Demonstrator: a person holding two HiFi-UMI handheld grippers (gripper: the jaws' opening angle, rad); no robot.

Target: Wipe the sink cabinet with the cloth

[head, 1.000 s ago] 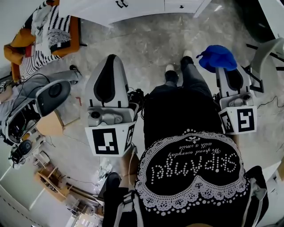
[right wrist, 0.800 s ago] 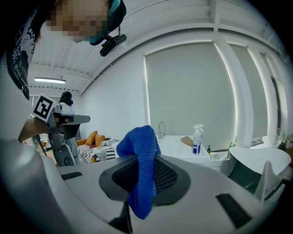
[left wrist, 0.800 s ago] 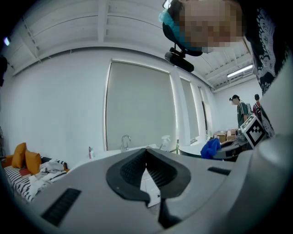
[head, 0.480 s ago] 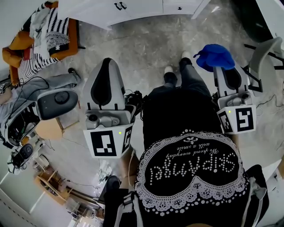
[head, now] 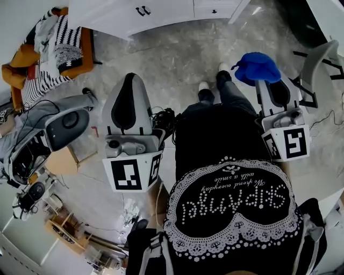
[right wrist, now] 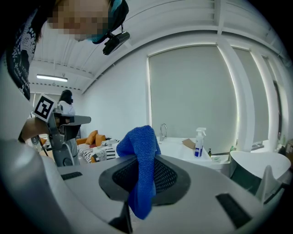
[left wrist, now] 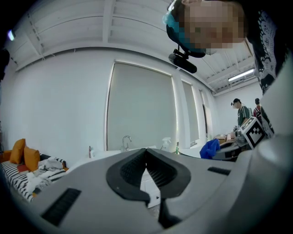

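head view puts the sink cabinet [head: 156,13] at the top edge, cut off by the frame, so you see only a strip of its doors and handles. bare floor [head: 177,59] lies open between it and your feet. an orange chair [head: 54,43] piled with striped fabric crowds the left side, and a grey chair [head: 317,64] crowds the right. your left gripper [left wrist: 146,151] has its jaws pressed together on nothing. your right gripper [right wrist: 143,160] is clamped on the blue cloth [right wrist: 139,146], which bunches above the jaws and hangs below them, well apart from the cabinet. from above, the cloth hides your right fingertips.
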